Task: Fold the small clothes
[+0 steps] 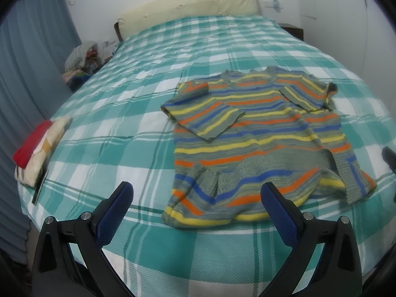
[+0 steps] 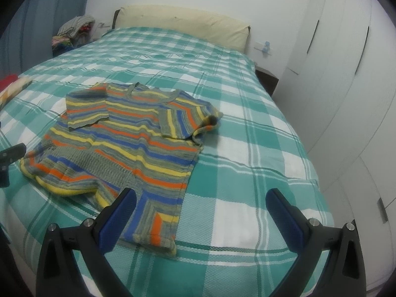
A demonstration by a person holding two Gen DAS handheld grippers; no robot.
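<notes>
Striped knit sweater [image 1: 257, 136] lay flat on the bed [image 1: 123, 128], sleeves tucked in; soft and floppy, I judged. Both my grippers [image 1: 196, 198] [image 2: 201, 203] hung wide apart, empty, near the hem, the best hold.

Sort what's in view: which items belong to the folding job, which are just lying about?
Job: striped knit sweater, left claw, right claw, both open.

Lying about: folded red and cream clothes stack, bedside clothes heap, cream headboard cushion.

A striped sweater [image 1: 259, 136] lies flat on the bed [image 1: 123, 136], both sleeves folded inward, collar at 12 o'clock.
</notes>
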